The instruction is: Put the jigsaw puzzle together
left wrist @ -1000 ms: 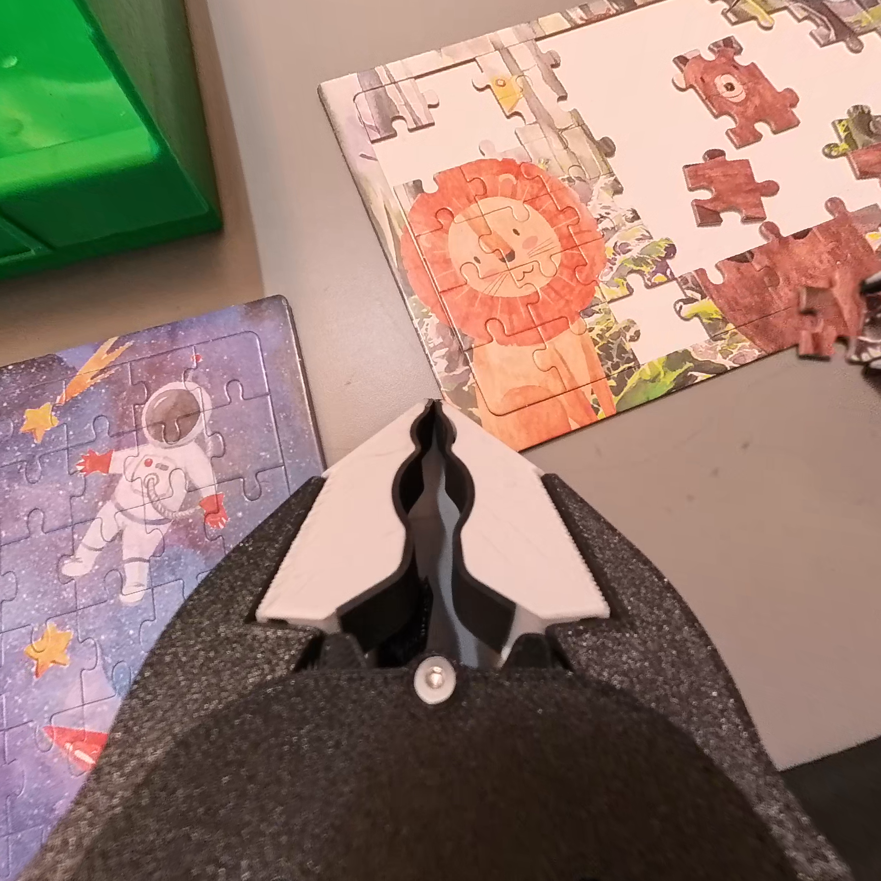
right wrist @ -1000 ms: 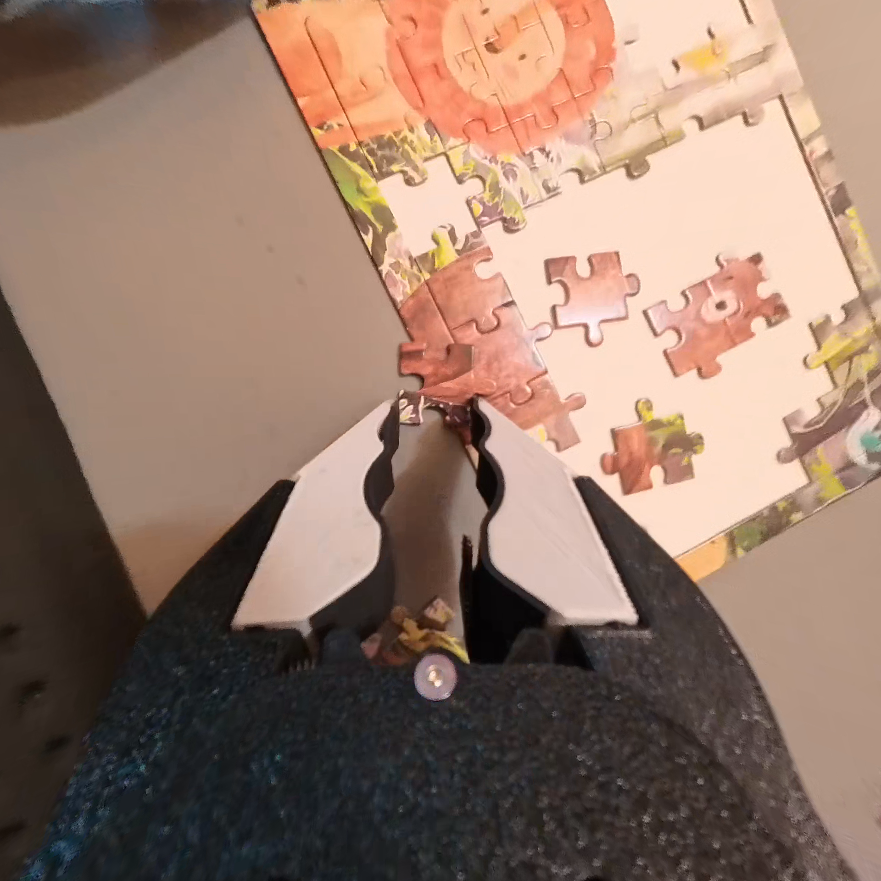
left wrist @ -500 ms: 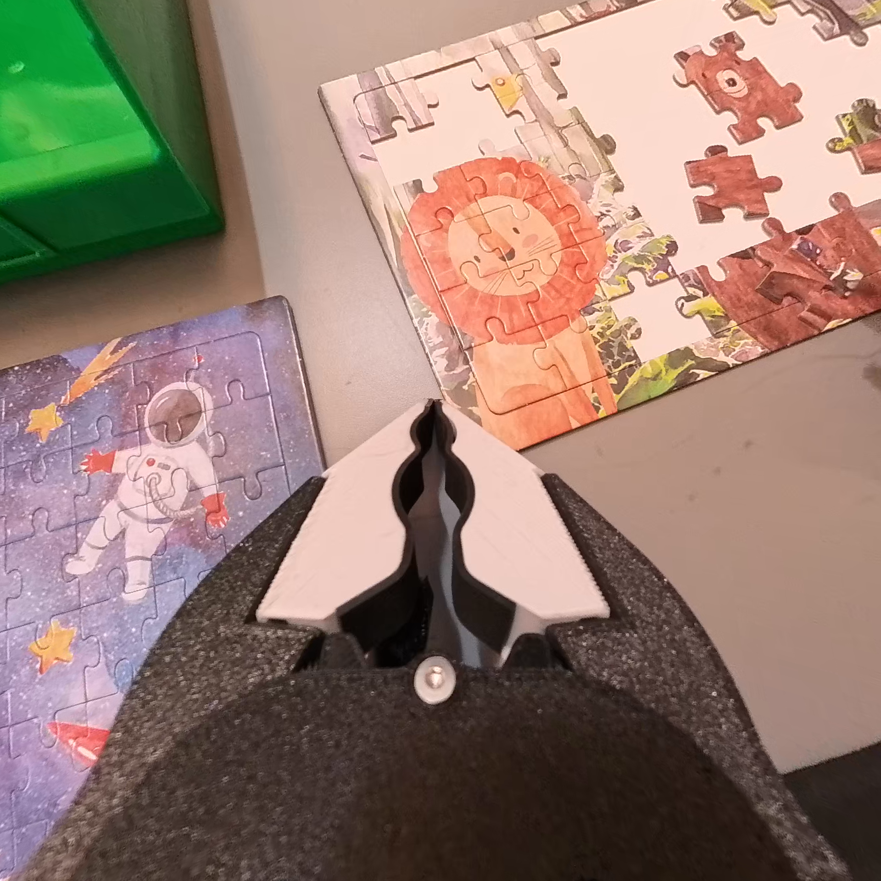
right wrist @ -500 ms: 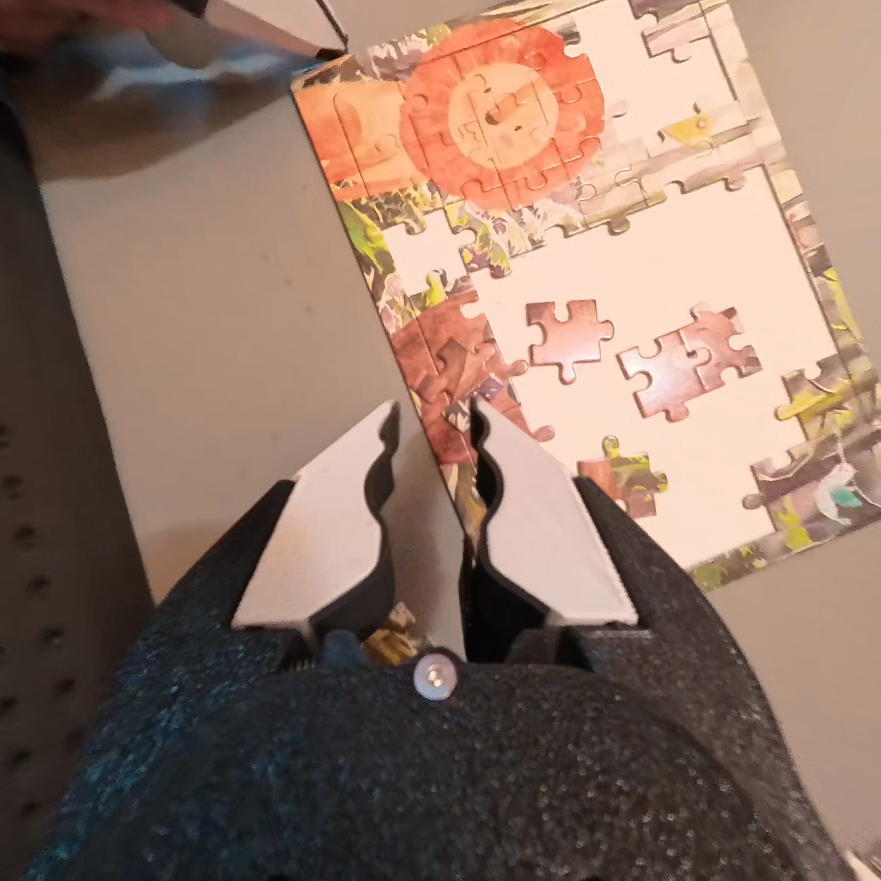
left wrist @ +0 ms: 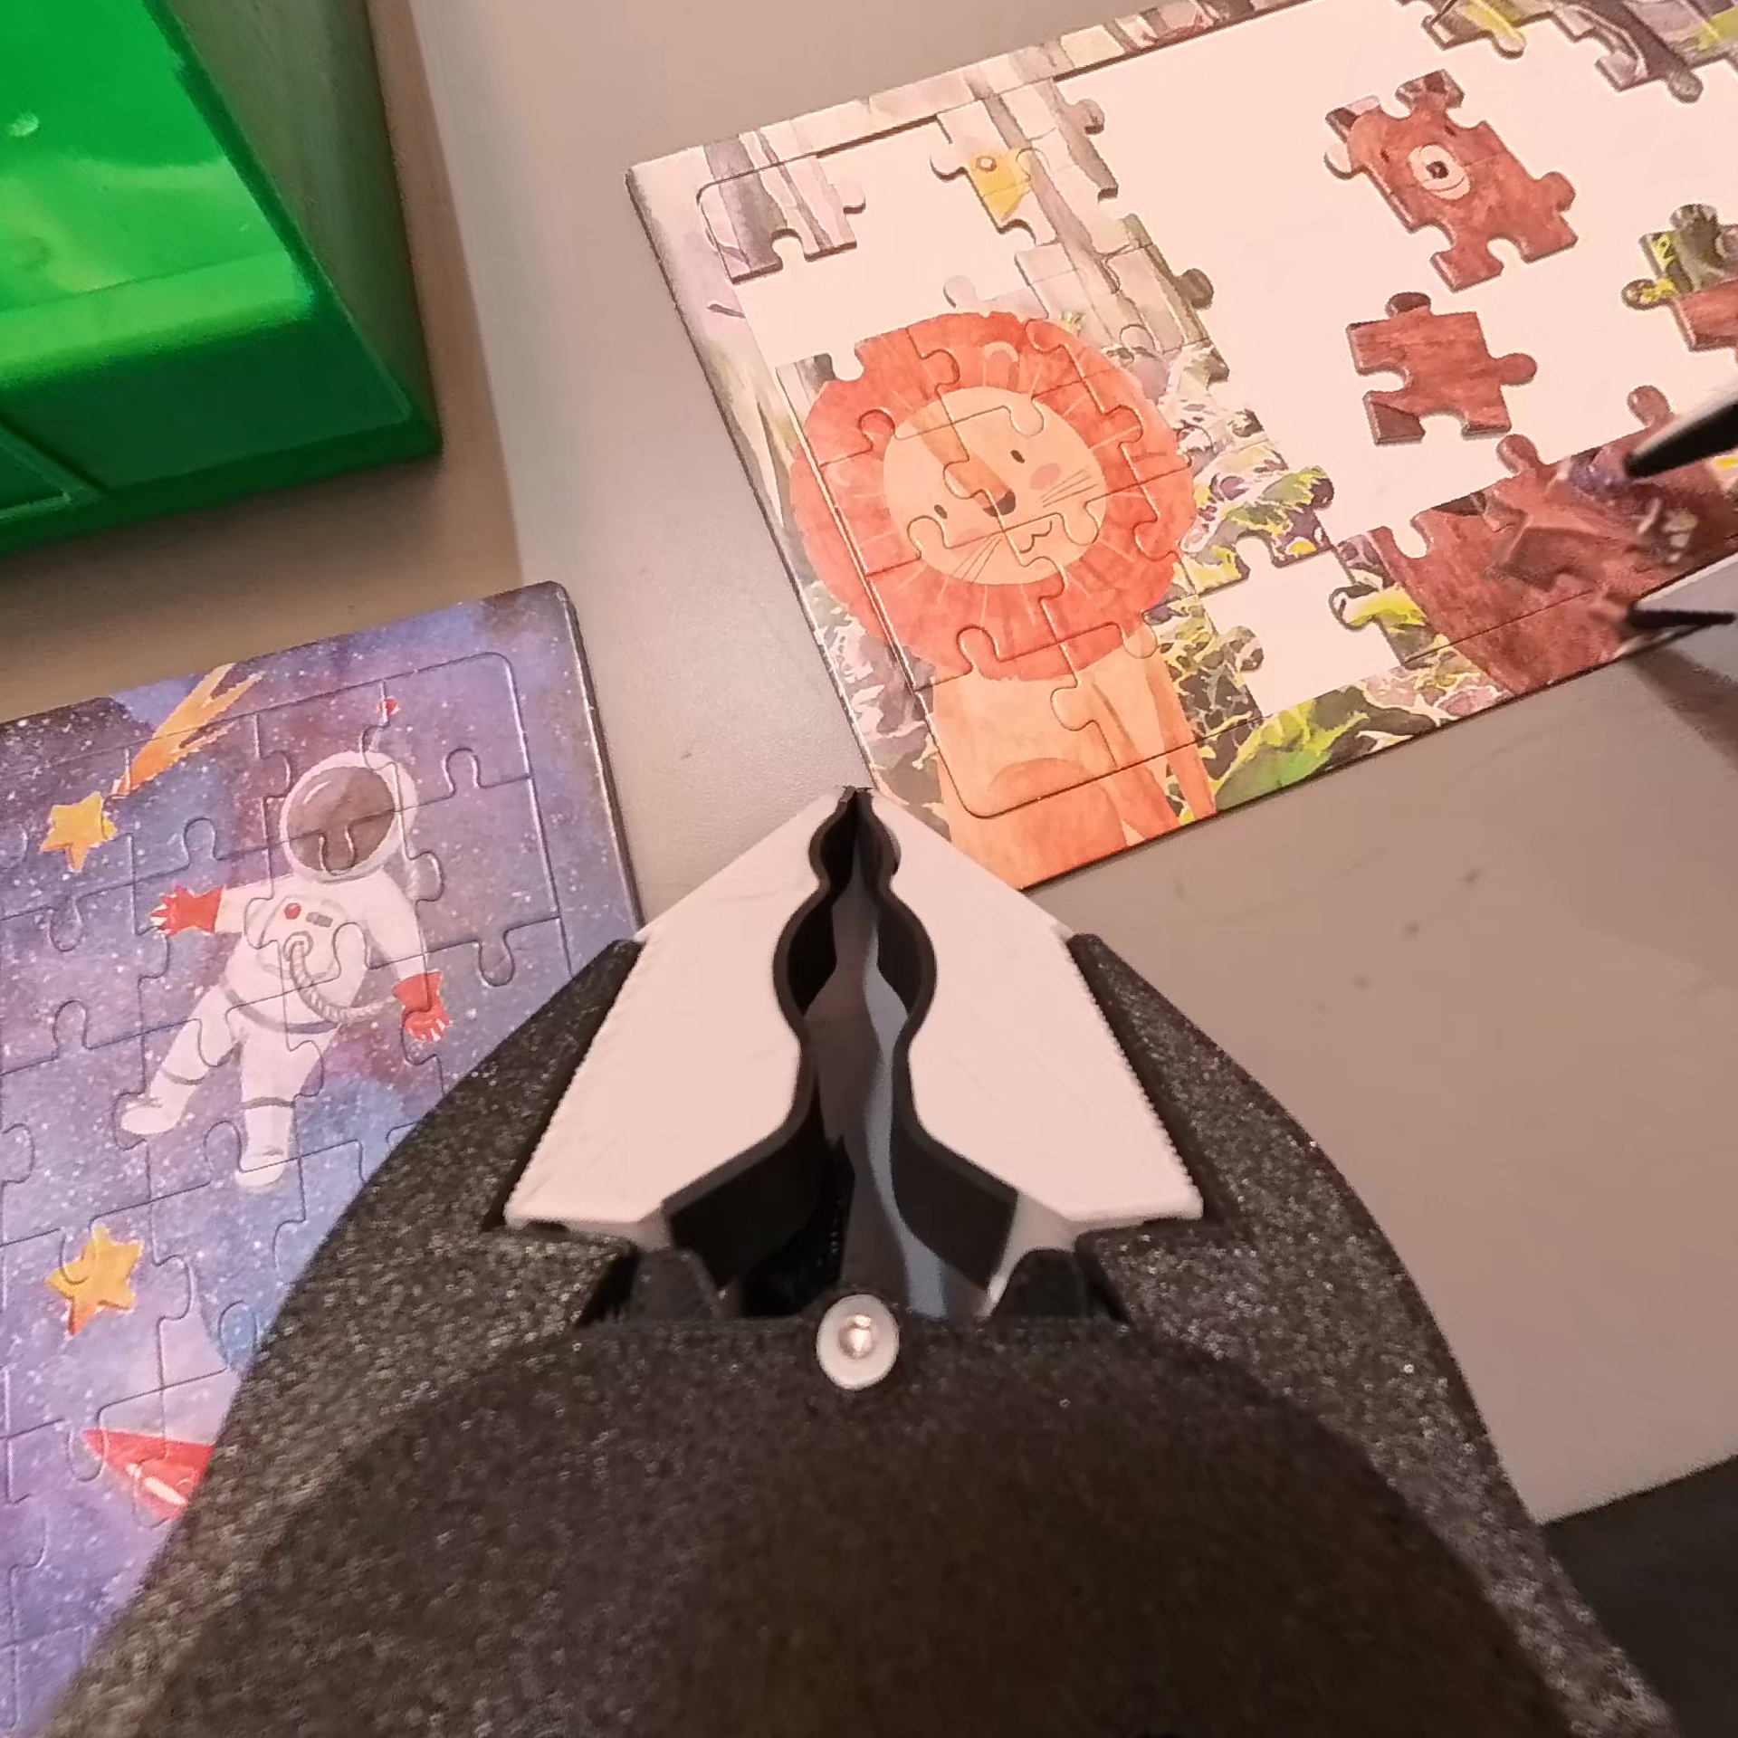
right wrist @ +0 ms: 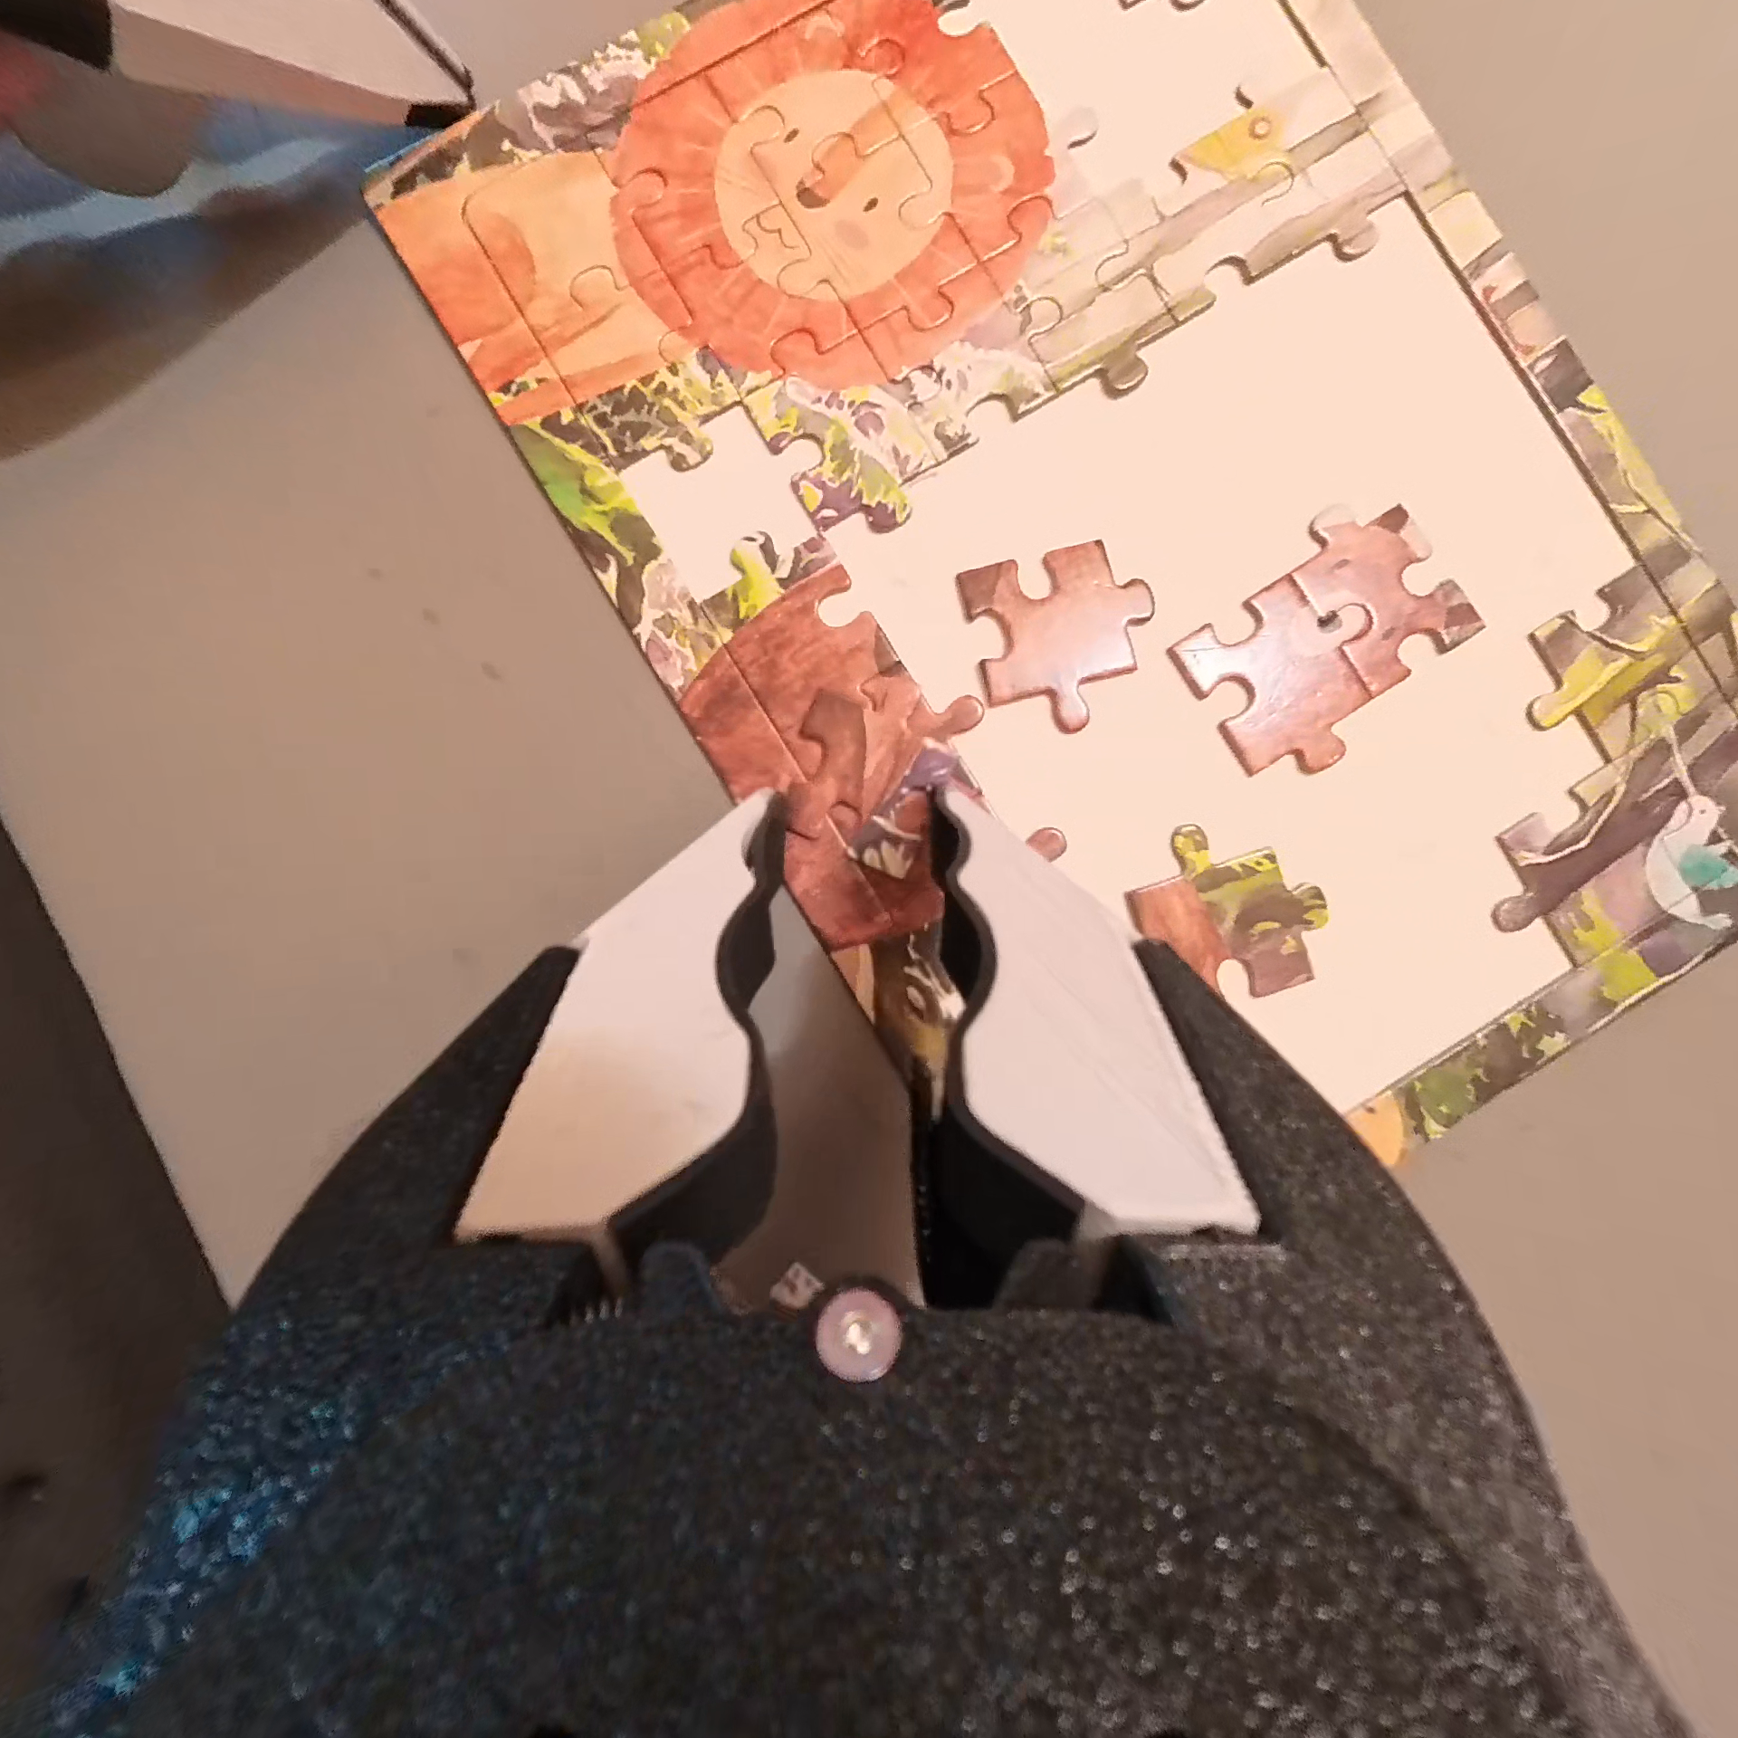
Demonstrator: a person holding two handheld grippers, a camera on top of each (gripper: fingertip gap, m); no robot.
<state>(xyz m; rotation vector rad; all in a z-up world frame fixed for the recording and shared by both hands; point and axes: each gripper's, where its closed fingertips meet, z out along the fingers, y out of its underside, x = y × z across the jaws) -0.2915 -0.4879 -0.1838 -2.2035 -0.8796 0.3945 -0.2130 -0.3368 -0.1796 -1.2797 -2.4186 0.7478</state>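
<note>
The lion jigsaw board lies on the grey table, with the lion and parts of the border assembled. It also shows in the right wrist view. A loose brown piece lies tilted on the assembled brown bear part at the board's near edge, also seen in the left wrist view. My right gripper is open, its tips on either side of that piece. Its tips also reach into the left wrist view. My left gripper is shut and empty, above the table by the lion corner.
On the board's white area lie a single brown piece, a joined bear-face pair and a green-brown piece. A finished astronaut puzzle and a green bin are to the left. The table edge is near. Some 15 cm of space lies between my two pairs of fingers.
My right gripper let go of the brown piece onto the bear part, drew back, and has now come closer with its tips around the piece. The left gripper has not moved.
</note>
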